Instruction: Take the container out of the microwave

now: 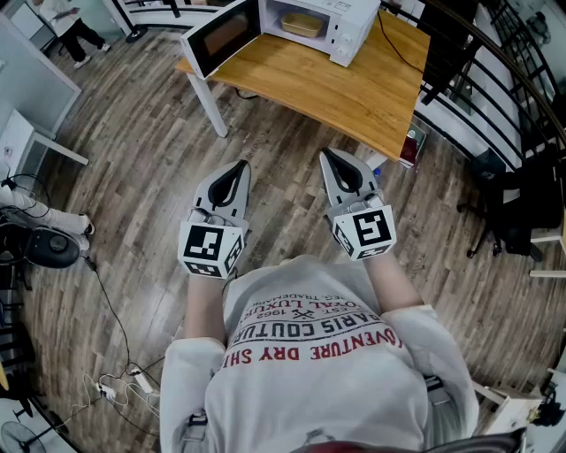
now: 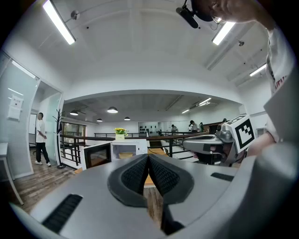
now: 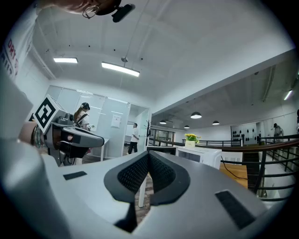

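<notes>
Opening stage of the task, seen from the head view and both gripper views. You stand on the wooden floor (image 1: pixel 133 150), well apart from the bench (image 1: pixel 363 93), which lies at the far side of the scene. On the far left part of that bench sits the white microwave (image 1: pixel 349 26). Its door (image 1: pixel 221 37) is swung fully open to the left, so the cavity is exposed.

The container (image 1: pixel 303 25), a shallow tan-coloured dish, rests inside the cavity. Nothing touches it.

You hold the left hand-held gripper (image 1: pixel 239 170) and the right hand-held gripper (image 1: pixel 329 159) side by side in front of your chest, pointing roughly level toward the bench. In each gripper view the two ribbed pads meet along their length, so both sets of jaws are together and nothing is between them.

Progress, as judged from this arrangement:
- **Done:** the door is already open, which gives access to the container.
- **Left to do:** everything else. You must close the gap to the bench, part the jaws of at least one hand-held gripper, reach into the cavity, clamp the rim of the container and draw it out. The bare bench top to the right of the microwave looks free to receive it.
</notes>
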{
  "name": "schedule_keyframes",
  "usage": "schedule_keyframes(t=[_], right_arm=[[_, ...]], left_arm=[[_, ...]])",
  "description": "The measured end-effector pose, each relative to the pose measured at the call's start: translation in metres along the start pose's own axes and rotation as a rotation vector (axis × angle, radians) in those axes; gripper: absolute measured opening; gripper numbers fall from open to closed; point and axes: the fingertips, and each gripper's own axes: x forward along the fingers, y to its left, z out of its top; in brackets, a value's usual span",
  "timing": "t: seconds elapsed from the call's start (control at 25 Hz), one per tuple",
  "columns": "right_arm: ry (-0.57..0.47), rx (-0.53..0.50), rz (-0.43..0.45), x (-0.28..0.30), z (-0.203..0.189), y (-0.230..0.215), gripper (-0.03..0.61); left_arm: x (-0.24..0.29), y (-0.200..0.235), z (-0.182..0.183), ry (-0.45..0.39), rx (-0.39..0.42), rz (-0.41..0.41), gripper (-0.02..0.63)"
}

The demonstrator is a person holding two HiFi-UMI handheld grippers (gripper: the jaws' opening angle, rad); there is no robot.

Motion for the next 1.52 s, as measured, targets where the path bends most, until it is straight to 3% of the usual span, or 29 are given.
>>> schedule_keyframes(t=[0.52,0.76,0.8,0.88,0.92,1.24,1.52], right_arm=[[-0.014,0.008,-0.005,0.007,0.002,0.001,0.028],[-0.070,-0.044,0.046,0.015,0.013,0.007,0.030],[-0.070,-0.055,0.051,0.017,0.013,0.009,0.049],[-0.057,-0.072,0.058,0.024,0.011,0.011,0.221],[-0.049,-0.076,0.059,0.028,0.010,0.010,0.241],[-0.025,-0.029,0.087,0.063,-0.003,-0.006,0.241],[-0.009,0.020,0.119,0.134,-0.023,-0.037,0.241]], left_arm=[[0.002,0.012,0.004,-0.036,-0.011,0.009,0.017],[0.005,0.016,0.002,-0.031,-0.012,0.001,0.015],[0.006,0.018,0.001,-0.028,-0.015,0.003,0.015],[0.007,0.022,-0.001,-0.021,-0.022,0.010,0.015],[0.007,0.025,-0.002,-0.018,-0.026,0.015,0.015],[0.027,0.045,-0.006,0.007,-0.034,0.044,0.015],[0.077,0.088,-0.016,0.041,-0.025,0.078,0.015]])
